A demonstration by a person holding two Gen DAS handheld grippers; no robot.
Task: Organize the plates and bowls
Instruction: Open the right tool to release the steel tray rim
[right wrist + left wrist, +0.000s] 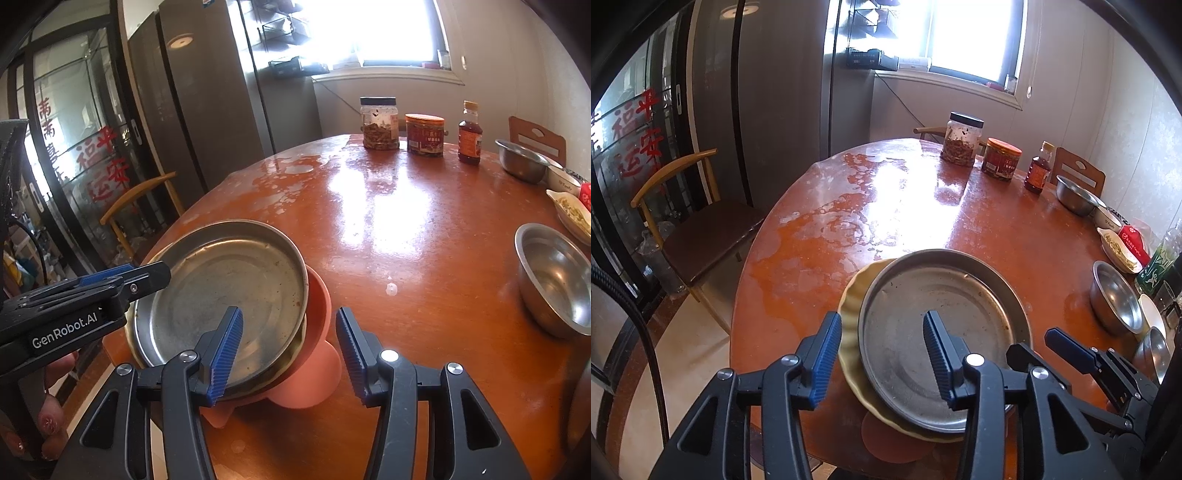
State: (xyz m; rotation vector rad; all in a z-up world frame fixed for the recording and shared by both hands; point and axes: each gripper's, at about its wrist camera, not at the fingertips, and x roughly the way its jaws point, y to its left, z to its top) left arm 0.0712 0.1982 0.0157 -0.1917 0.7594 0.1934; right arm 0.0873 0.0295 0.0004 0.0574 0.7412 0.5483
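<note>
- Two hand-held grippers are hovering over the near edge of a round reddish desk [960,206]; the left hand-held gripper [882,354] is standing wide open with nothing between its blue pads, one pad over the yellow plate's rim and the other over the metal plate.
- The right hand-held gripper [290,354] is also gaping wide and gripping nothing, its left pad lying over the metal plate's near rim.
- A metal plate [942,306] is sitting on a yellow plate [851,295], shifted toward 3 o'clock, so the yellow rim is showing at 9 o'clock.
- A pink dish [321,365] is peeking out beneath that stack at 4 o'clock in the right wrist view.
- Steel bowls are resting near the desk's 3 o'clock edge: one large steel bowl [554,277] close by, another far bowl [521,160] toward 1 o'clock.
- Two jars [380,123] and a bottle [470,133] are standing in a row at 12 o'clock.
</note>
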